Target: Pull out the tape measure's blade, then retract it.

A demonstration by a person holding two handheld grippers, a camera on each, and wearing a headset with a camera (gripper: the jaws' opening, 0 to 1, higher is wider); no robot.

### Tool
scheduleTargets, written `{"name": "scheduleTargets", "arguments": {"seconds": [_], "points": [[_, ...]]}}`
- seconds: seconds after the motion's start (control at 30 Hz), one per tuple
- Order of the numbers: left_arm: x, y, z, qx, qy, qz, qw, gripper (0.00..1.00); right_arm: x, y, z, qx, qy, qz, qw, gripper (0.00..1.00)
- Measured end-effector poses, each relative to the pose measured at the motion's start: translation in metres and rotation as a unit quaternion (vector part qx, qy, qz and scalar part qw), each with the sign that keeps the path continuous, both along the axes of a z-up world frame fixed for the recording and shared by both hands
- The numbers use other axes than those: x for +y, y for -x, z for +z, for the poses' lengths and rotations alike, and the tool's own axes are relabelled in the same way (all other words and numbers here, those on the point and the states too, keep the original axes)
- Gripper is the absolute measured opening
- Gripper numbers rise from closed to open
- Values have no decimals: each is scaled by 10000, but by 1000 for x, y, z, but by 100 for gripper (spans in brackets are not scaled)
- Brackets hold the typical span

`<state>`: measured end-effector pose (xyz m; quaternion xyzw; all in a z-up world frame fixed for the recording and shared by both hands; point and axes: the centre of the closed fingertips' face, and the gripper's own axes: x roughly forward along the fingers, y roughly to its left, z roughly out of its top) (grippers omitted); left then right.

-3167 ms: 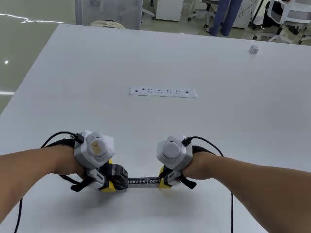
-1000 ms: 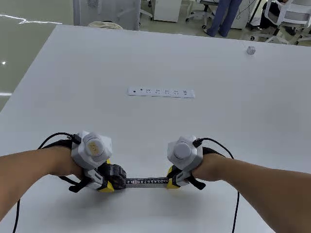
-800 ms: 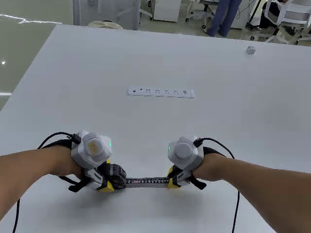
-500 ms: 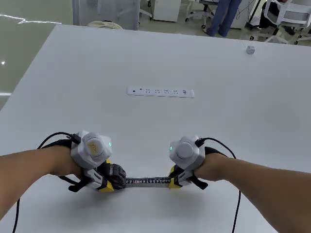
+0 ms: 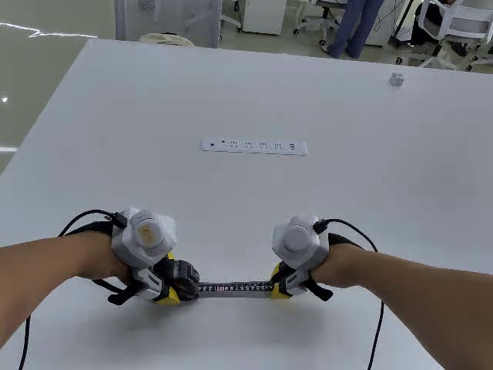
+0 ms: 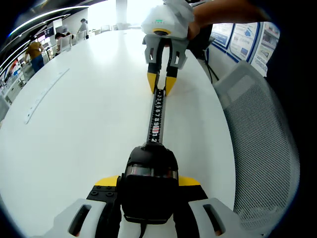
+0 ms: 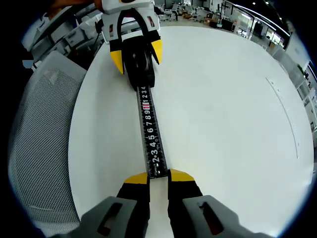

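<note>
Right gripper (image 7: 157, 177) has shifted right, pinching the springy blade (image 7: 150, 130) by its tip; left gripper (image 6: 148, 182) clamps the rigid case (image 5: 179, 275) by its sides.

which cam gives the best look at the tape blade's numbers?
Right gripper view: the blade runs from the jaws of the right gripper to the black case, numerals large and legible. Left gripper view shows the blade too, numerals smaller. Head view: the blade is a thin strip between the grippers, markings unreadable.
</note>
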<state>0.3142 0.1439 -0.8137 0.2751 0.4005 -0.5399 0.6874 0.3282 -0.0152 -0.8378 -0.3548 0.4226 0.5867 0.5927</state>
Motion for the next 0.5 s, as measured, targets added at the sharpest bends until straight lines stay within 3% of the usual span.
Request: {"name": "scheduleTargets", "arguments": {"seconds": [0.5], "points": [[0, 0, 0, 1, 10, -14, 10000, 38, -6, -1, 1, -5, 19, -35, 10000, 11]]}}
